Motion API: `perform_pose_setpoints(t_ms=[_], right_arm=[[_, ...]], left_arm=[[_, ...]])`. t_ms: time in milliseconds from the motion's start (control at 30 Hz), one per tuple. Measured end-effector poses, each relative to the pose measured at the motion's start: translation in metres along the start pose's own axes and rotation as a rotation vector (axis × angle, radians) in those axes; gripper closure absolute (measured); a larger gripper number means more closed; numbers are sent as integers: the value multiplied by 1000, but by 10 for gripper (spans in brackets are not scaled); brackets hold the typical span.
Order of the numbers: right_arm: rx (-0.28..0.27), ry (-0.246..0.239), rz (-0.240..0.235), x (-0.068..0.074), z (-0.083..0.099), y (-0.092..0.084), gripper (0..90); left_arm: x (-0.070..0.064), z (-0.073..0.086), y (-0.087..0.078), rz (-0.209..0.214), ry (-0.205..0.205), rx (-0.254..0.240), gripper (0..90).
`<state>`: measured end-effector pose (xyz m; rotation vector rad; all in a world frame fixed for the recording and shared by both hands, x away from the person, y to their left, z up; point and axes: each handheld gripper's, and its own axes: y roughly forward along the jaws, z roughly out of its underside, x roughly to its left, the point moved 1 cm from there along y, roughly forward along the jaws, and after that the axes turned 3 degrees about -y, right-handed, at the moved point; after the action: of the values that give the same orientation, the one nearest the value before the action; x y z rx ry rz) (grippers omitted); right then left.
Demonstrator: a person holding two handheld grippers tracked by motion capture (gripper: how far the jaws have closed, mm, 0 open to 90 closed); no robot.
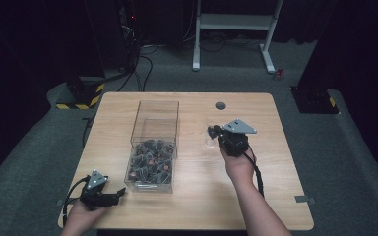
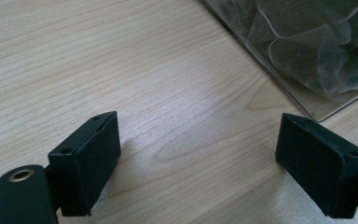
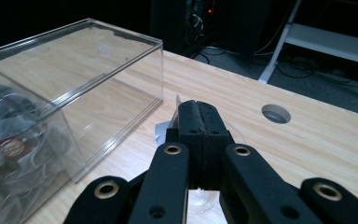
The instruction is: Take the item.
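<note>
Wood, pale and grained, makes up the table (image 1: 187,206), the largest thing here. On it, left of centre, stands a clear box (image 1: 153,142), its long axis running away from the person; the near half holds a heap of small clear-wrapped pieces (image 1: 150,164), dark with touches of red, and the far half is bare. To the box's right, near the table's middle, the right gripper (image 3: 196,122) is held above the wood with its jaws pressed together on a small clear packet (image 3: 165,129), whose thin edge pokes out on the box side of the jaw tips. In the right gripper view the box lies just beside and to the left of that gripper, so by my reading any drop into the box turns on a short sideways carry toward the bare far half. The left gripper (image 2: 198,149) sits low at the near left corner, jaws spread wide with only bare wood between them; the box's near corner lies just ahead and to its right. Of the two, the right one holds the packet, while the left is nearer the heap. A small round hole (image 1: 220,105) sits near the far edge.
</note>
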<state>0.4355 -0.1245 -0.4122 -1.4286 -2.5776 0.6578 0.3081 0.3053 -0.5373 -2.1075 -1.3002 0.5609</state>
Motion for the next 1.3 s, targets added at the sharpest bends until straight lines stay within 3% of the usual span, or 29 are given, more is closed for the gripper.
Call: perform_pose_setpoints(t_ms=[433,767,1067,1200,1300], right_arm=[[17,6,34,-8,-7,19,900],[66,30,45,-13,0,35,900],[101,21,40,-12,6,45,895],[116,45,32,-10,8,49,781],[115,44,33,-11,8,50,767]], left_arm=[[0,0,0,1,1,0,143],[0,0,0,1,1,0,143],[0,0,0,1,3,0,144],[0,0,0,2,2,0,144],[0,0,0,3,1,0,144]])
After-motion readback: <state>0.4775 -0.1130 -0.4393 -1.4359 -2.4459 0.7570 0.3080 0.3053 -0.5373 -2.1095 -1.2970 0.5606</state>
